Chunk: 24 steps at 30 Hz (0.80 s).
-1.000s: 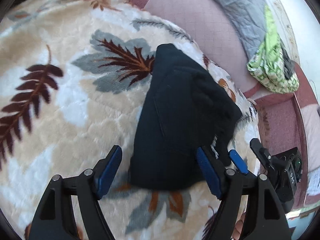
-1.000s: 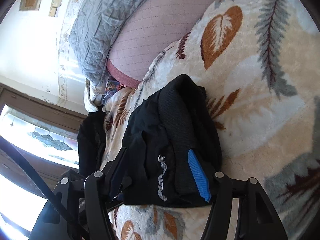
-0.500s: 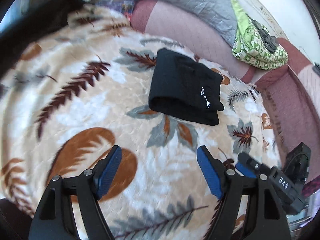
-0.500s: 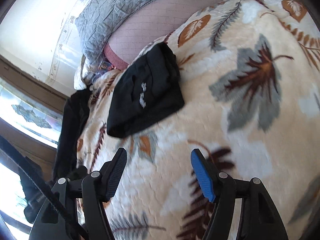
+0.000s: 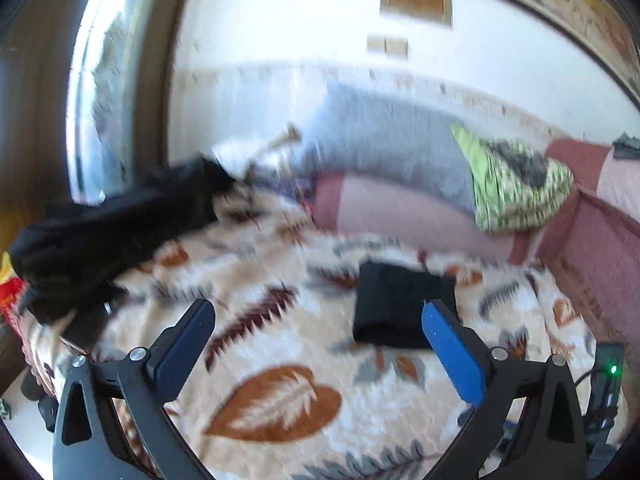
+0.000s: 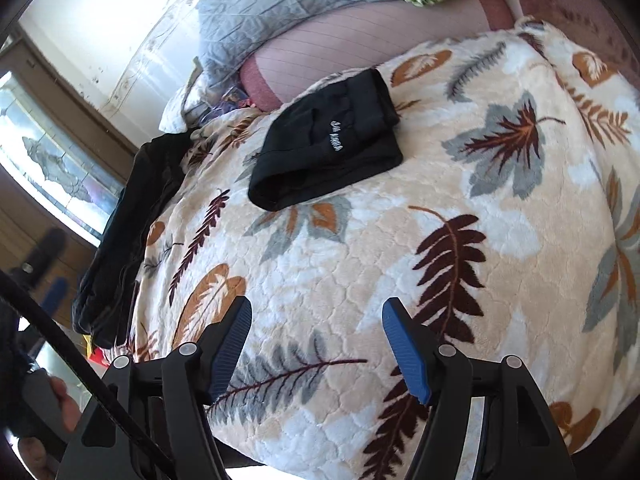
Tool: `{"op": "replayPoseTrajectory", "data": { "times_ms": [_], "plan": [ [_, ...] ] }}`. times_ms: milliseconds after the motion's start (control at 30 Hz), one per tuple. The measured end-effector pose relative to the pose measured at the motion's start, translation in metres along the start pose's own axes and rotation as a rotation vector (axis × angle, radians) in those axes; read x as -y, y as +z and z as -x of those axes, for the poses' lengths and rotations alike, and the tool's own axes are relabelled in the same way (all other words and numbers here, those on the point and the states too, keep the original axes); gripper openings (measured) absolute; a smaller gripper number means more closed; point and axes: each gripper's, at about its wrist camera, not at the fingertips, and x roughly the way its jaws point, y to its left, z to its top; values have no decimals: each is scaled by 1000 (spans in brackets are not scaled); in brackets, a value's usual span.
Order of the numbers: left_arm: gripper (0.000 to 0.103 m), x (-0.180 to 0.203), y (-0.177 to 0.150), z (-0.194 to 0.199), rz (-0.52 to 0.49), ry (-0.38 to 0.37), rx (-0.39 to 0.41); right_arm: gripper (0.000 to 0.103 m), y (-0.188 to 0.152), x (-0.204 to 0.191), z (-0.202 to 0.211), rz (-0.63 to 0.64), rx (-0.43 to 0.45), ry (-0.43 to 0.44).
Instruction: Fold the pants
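Two open grippers frame this moment, and both have drawn back from the pants since the earlier frames. One second ago our left gripper (image 5: 316, 344) and right gripper (image 6: 316, 344) stood with their jaws around the edges of the black bundle; half a second ago they had let go and hung above the blanket; now they are farther off, and the left wrist view has tilted up to take in the wall and window, with motion blur over most of it.

The folded pants (image 6: 326, 148) lie as a compact black rectangle on the leaf-patterned blanket (image 6: 460, 280), well apart from both grippers and near the pink cushion (image 6: 340, 44) at the back. Their shape and place on the blanket match the frame half a second ago. In the left wrist view the pants (image 5: 400, 304) appear just beyond the blue pad of the right-hand finger, not touching it.

Small white lettering is stitched on the top layer of the pants; we cannot read it at this size.

Both grippers stand with jaws spread wide, holding nothing and touching nothing. A second dark garment (image 6: 132, 216) lies along the blanket's edge, on the window side of the pants. A grey quilt (image 6: 288, 4) and a green patterned cloth (image 5: 516, 184) rest on the cushion behind the pants.
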Motion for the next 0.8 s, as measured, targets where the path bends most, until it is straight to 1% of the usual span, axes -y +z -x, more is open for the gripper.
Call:
{"op": "replayPoseTrajectory", "data": {
  "times_ms": [33,100,167,233,367,433,533,600,700,800],
  "plan": [
    [103,-2,4,9,1,15,50,73,-1,-4,3,13,8,-2],
    [103,-4,10,19,-5,37,66,73,-3,-11,7,33,18,-7],
    [103,-4,16,21,-9,34,45,73,-5,-15,9,44,22,-9],
    [103,-3,20,19,-19,-4,6,73,-8,-20,11,55,25,-11],
    [103,0,17,17,-6,-60,-24,74,-12,-27,14,85,44,-27],
    [103,2,12,10,-8,-69,-62,75,-13,-31,16,109,59,-47],
    [103,6,2,-4,-28,-66,-139,77,-14,-31,13,127,61,-68],
    [103,9,-8,-20,-42,-50,-221,77,-15,-29,10,126,51,-75],
    [103,14,-25,-40,-80,0,-327,77,-17,-25,5,117,38,-83],
    [103,17,-39,-52,-98,9,-402,77,-18,-23,2,118,30,-95]
  ]
}}
